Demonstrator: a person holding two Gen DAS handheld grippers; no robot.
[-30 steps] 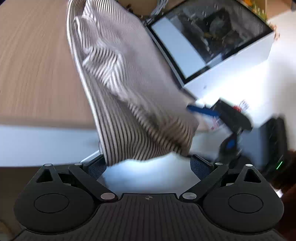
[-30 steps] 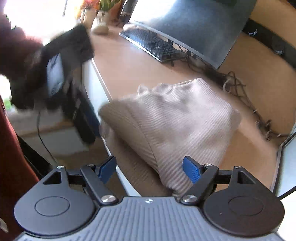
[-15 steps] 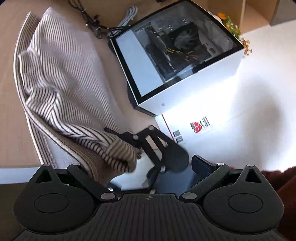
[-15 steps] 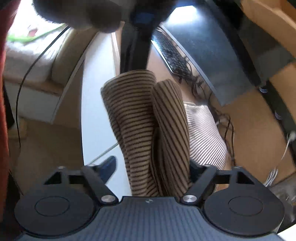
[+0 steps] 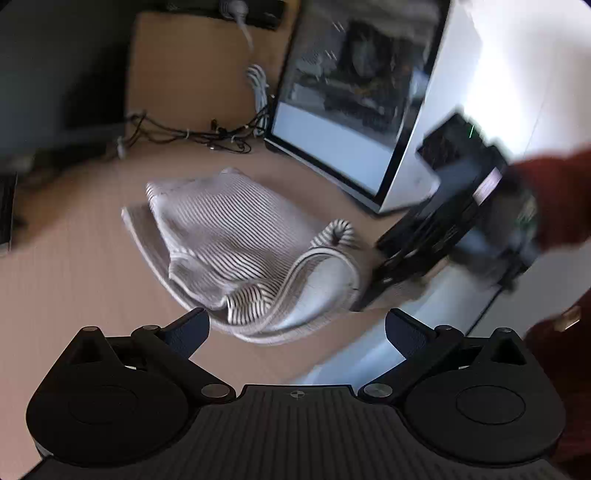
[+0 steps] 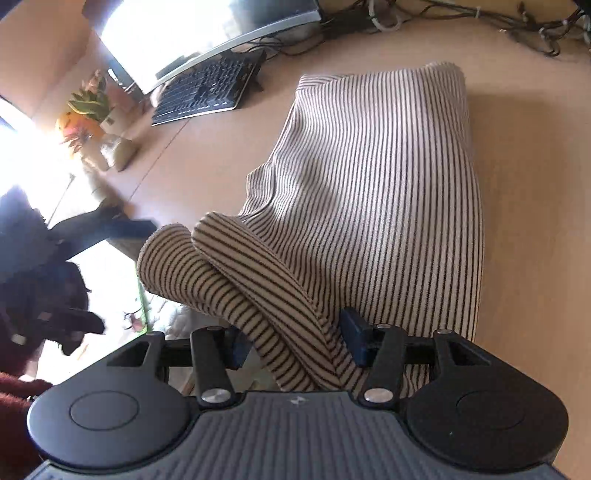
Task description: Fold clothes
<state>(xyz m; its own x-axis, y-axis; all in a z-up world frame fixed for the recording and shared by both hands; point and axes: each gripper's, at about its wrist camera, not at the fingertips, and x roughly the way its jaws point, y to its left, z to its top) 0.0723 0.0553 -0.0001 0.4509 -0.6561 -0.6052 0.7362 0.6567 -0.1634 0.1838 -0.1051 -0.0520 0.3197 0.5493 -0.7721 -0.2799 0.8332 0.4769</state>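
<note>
The striped garment, which hung between the left gripper's fingers a second ago, now lies in a heap on the wooden desk, and the left gripper has pulled back from it with its jaws spread wide and nothing between them. The right gripper has swung in over the cloth, and its jaws have just been closing on a folded band of the fabric, which now sits pinched between the blue pads.

The garment is a ribbed knit, cream with thin dark stripes. In the right wrist view its broad body spreads flat toward the far side of the desk, while two rolled folds rise at the near left edge. A monitor and keyboard stand at the far left, a glass-sided computer case to the right.
</note>
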